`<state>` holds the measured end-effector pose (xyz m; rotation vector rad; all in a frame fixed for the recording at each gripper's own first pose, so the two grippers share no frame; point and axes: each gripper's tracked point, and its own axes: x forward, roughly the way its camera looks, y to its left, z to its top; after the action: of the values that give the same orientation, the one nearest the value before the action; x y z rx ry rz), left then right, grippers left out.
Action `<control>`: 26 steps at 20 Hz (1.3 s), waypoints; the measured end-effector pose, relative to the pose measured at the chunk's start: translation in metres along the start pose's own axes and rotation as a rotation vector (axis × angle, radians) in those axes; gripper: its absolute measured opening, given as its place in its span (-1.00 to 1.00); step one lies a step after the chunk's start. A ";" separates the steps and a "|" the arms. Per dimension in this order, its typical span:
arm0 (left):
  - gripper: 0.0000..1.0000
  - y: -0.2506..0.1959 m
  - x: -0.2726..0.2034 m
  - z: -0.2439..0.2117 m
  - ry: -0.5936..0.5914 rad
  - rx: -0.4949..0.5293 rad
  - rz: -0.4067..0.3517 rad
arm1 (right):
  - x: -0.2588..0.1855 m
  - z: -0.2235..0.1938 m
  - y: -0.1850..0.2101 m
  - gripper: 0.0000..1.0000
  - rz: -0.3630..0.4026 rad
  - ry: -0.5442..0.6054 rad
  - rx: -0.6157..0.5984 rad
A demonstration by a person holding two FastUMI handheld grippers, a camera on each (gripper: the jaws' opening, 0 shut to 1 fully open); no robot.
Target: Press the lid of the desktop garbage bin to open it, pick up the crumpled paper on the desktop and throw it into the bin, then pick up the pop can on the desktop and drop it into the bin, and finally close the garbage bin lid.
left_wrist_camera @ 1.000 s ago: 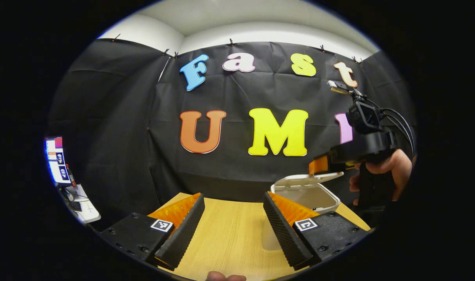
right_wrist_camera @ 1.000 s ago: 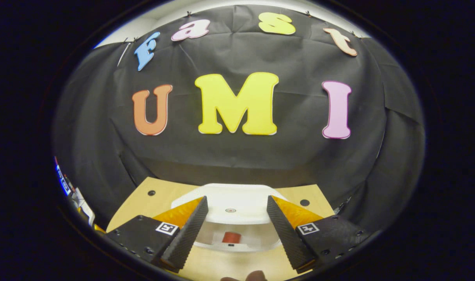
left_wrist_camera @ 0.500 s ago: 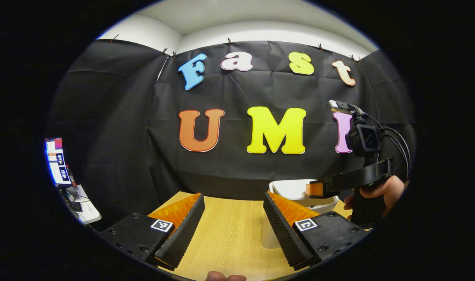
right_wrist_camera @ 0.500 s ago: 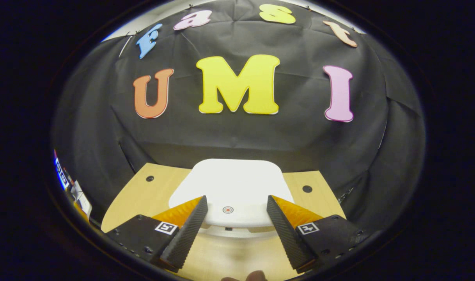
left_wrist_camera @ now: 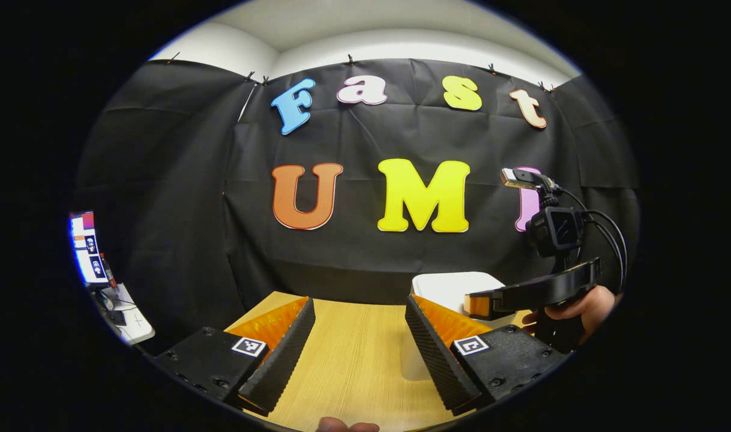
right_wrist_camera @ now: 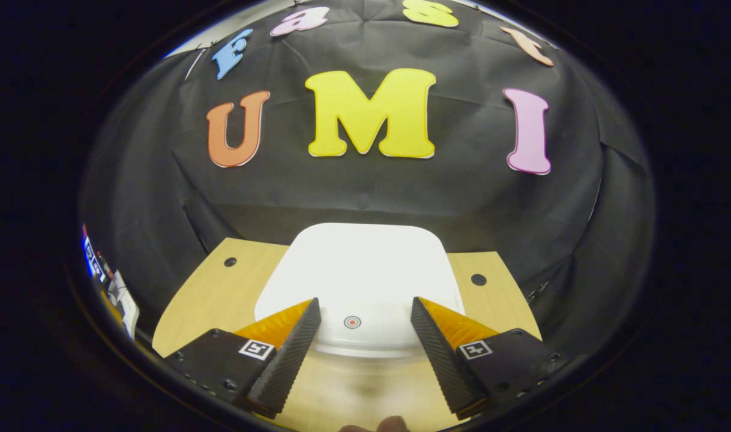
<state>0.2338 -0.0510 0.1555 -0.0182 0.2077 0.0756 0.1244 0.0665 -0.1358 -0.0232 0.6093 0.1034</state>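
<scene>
Wood: a pale wooden table (left_wrist_camera: 353, 360) carries the scene; in the right gripper view two round holes (right_wrist_camera: 478, 279) sit in it, one on each side of the bin.
Room: black cloth (left_wrist_camera: 179, 198) hangs behind and to the sides, with a white ceiling (left_wrist_camera: 365, 30) above it.
Off to the side: a lit screen (left_wrist_camera: 84, 246) and a small white desk (left_wrist_camera: 128, 315) stand at the far left of the left gripper view.
Bin: a white bin (right_wrist_camera: 356, 282) stands on the table toward its far edge, lid down and flat, with a small red ring mark (right_wrist_camera: 352, 322) near its front edge.
Left gripper (left_wrist_camera: 359, 354): held low over bare table, fingers wide apart with nothing between them; its right finger (left_wrist_camera: 434, 354) hides part of the bin's front.
Right gripper (right_wrist_camera: 365, 354): fingers spread wide, empty, poised just above the lid's front edge, the ring mark between them; whether they touch the lid cannot be told.
Hand (left_wrist_camera: 578, 306): in the left gripper view it grips the right gripper's handle at the right edge, the tool held level over the bin, camera and cables on top.
</scene>
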 end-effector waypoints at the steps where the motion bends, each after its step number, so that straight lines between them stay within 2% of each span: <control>1: 0.95 0.000 0.001 -0.002 0.003 -0.001 0.001 | 0.000 -0.002 0.001 0.91 0.001 -0.011 -0.004; 4: 0.95 0.000 0.004 -0.007 0.021 -0.013 -0.001 | 0.004 -0.009 0.004 0.94 0.021 -0.067 -0.032; 6: 0.94 -0.002 0.006 -0.004 0.017 -0.027 -0.003 | 0.008 -0.015 0.004 0.96 0.027 -0.092 -0.011; 9: 0.94 -0.006 0.009 0.001 0.004 -0.030 -0.014 | 0.005 -0.013 0.004 0.97 0.005 -0.148 -0.018; 11: 0.94 -0.008 0.010 0.007 -0.009 -0.023 -0.024 | 0.003 -0.005 0.006 0.96 0.013 -0.198 0.015; 13: 0.94 -0.010 0.017 0.012 -0.011 -0.022 -0.040 | 0.002 -0.005 0.006 0.95 0.018 -0.197 0.026; 14: 0.94 -0.012 0.020 0.014 -0.010 -0.027 -0.048 | 0.000 -0.002 0.004 0.89 0.016 -0.197 0.032; 15: 0.94 -0.012 0.023 0.019 -0.013 -0.029 -0.053 | -0.007 0.002 0.005 0.97 0.025 -0.209 0.040; 17: 0.94 -0.014 0.029 0.031 -0.027 -0.032 -0.065 | -0.026 0.015 0.000 0.92 0.020 -0.249 0.050; 19: 0.94 -0.016 0.035 0.046 -0.055 -0.016 -0.070 | -0.043 0.018 -0.010 0.86 0.024 -0.239 0.072; 20: 0.94 -0.017 0.038 0.051 -0.065 -0.004 -0.074 | -0.054 0.023 -0.015 0.92 0.027 -0.249 0.086; 21: 0.94 -0.018 0.042 0.057 -0.078 0.003 -0.079 | -0.063 0.031 -0.027 0.86 0.010 -0.280 0.089; 25: 0.94 -0.027 0.046 0.073 -0.097 -0.011 -0.092 | -0.103 0.069 -0.064 0.92 -0.050 -0.432 0.078; 26: 0.94 -0.032 0.047 0.078 -0.098 -0.025 -0.103 | -0.113 0.077 -0.070 0.84 -0.060 -0.456 0.070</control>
<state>0.2981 -0.0772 0.2223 -0.0496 0.1080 -0.0231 0.0836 -0.0093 -0.0085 0.0488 0.1562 0.0268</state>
